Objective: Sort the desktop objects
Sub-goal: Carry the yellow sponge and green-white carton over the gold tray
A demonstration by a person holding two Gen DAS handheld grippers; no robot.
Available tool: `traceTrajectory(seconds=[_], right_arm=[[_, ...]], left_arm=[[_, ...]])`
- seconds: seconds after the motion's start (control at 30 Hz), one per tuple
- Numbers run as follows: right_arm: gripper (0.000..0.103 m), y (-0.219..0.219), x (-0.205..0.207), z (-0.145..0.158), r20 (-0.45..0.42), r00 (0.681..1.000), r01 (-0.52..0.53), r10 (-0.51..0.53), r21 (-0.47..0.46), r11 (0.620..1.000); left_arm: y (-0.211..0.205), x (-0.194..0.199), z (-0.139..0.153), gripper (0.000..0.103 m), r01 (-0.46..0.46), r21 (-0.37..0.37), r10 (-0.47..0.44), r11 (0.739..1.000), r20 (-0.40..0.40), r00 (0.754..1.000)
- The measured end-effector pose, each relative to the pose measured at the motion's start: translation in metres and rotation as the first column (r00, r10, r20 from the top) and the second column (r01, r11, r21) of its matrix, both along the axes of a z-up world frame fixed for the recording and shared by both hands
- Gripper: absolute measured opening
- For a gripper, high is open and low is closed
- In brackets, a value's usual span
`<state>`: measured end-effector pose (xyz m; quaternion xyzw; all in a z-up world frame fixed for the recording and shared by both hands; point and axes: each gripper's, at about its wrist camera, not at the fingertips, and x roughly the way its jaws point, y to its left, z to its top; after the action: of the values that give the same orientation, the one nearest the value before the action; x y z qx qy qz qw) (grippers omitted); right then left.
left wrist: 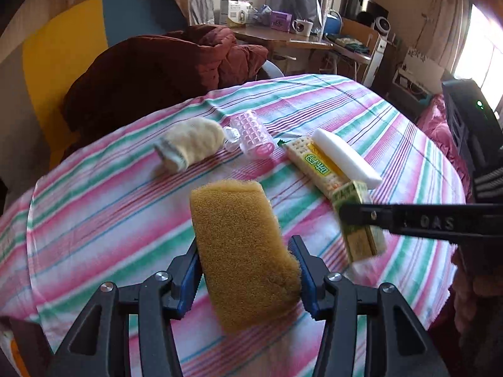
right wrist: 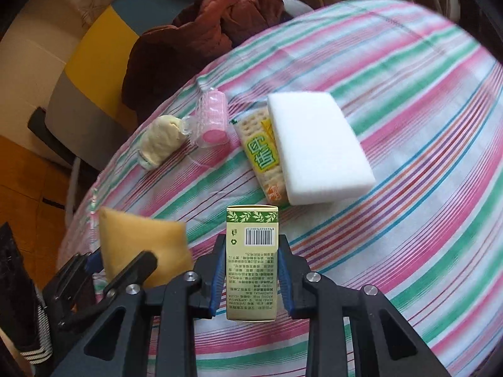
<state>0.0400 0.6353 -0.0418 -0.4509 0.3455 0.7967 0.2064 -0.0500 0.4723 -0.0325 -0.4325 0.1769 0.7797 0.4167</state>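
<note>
left gripper (left wrist: 245,270): clamped on yellow sponge (left wrist: 242,251), long axis running out ahead past the tips | right gripper (right wrist: 251,270): shut on green carton (right wrist: 252,260), likewise lengthwise | both carried above striped cloth (left wrist: 110,213); white foam block (right wrist: 317,147) ahead of right fingers, nearer that hand

Two sponges (left wrist: 242,251) (right wrist: 317,144), one sock (left wrist: 191,141), one curler (left wrist: 251,138), one cracker packet (right wrist: 261,154), one box (right wrist: 252,260).

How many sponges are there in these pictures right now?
2. The yellow sponge is clamped in the left gripper above the striped cloth. The white sponge lies on the cloth beside the cracker packet. No others show.
</note>
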Motion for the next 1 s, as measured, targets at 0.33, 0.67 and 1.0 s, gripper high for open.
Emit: traceTrajectory(seconds=[0.33,0.67,1.0], right_arm=[[0.030,-0.028,-0.014,0.029,0.061,0.996,-0.079,0.063,0.299,0.951],[0.030,-0.075,-0.027,0.037,0.107,0.983,-0.181,0.149,0.429,0.885],[0.030,-0.122,-0.040,0.055,0.173,0.955,-0.297,0.242,0.568,0.767]], left_arm=[[-0.048,0.011,0.006,0.053,-0.057,0.080,0.054,0.995,0.042,0.998],[-0.090,0.028,0.019,0.053,-0.086,0.143,0.081,0.986,0.037,0.996],[-0.144,0.040,0.039,0.053,-0.104,0.195,0.105,0.975,0.006,0.994]])
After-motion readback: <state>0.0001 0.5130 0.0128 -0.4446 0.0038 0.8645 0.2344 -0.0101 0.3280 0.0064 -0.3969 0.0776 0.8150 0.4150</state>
